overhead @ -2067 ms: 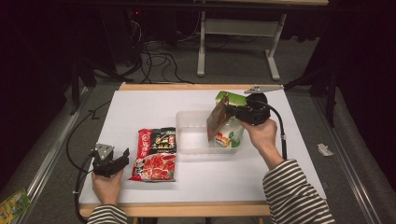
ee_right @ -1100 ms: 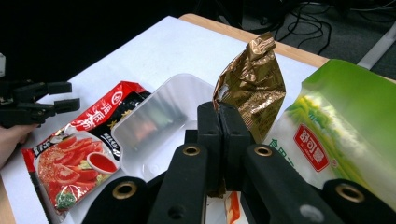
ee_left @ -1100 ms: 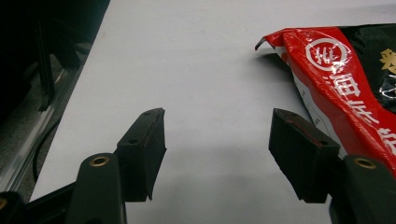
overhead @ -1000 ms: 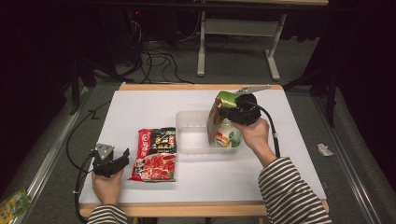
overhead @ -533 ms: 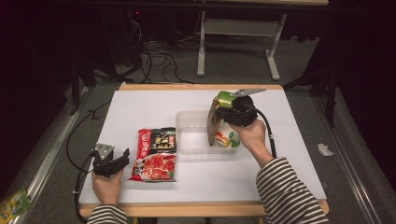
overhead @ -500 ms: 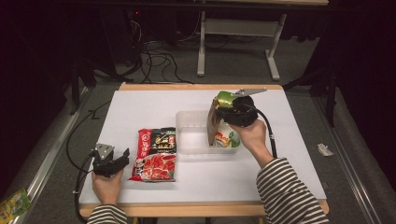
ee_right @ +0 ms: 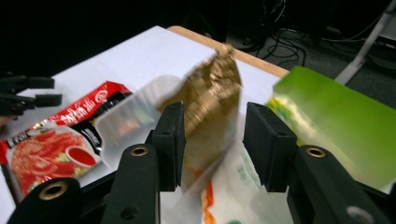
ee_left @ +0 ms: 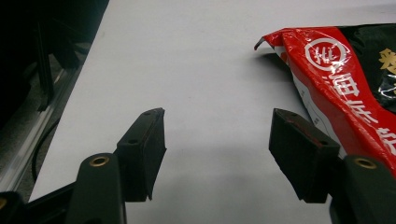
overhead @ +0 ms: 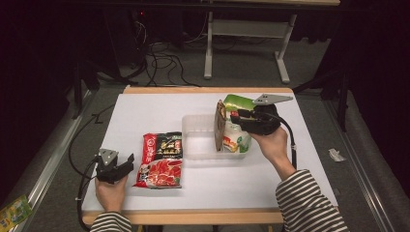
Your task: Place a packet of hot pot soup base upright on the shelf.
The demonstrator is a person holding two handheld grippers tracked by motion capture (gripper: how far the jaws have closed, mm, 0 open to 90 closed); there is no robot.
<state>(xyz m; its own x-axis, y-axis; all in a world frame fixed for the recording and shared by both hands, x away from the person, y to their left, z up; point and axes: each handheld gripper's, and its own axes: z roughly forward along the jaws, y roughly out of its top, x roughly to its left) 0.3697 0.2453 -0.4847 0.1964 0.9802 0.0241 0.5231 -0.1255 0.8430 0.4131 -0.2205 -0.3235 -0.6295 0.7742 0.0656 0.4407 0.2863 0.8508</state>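
A brown snack packet (overhead: 220,126) stands on edge at the right side of a clear plastic container (overhead: 193,140). My right gripper (overhead: 233,117) is shut on it from the right. In the right gripper view the packet (ee_right: 212,93) is blurred and fills the gap between the jaws of the right gripper (ee_right: 212,122). A green and white packet (overhead: 237,104) leans behind it, partly hidden by the hand. A red and black noodle packet (overhead: 162,159) lies flat to the left of the container. My left gripper (overhead: 126,162) rests open beside it, with bare table between its jaws (ee_left: 217,149).
The white table top (overhead: 145,111) has a wooden edge at the back and front. The red packet's corner (ee_left: 336,79) lies just right of my left jaws. Cables and a metal stand are on the floor behind. A small packet (overhead: 14,211) lies on the floor at left.
My right gripper has shifted slightly left and down, and turned the brown packet from tilted to upright in the container. The left gripper has not moved.
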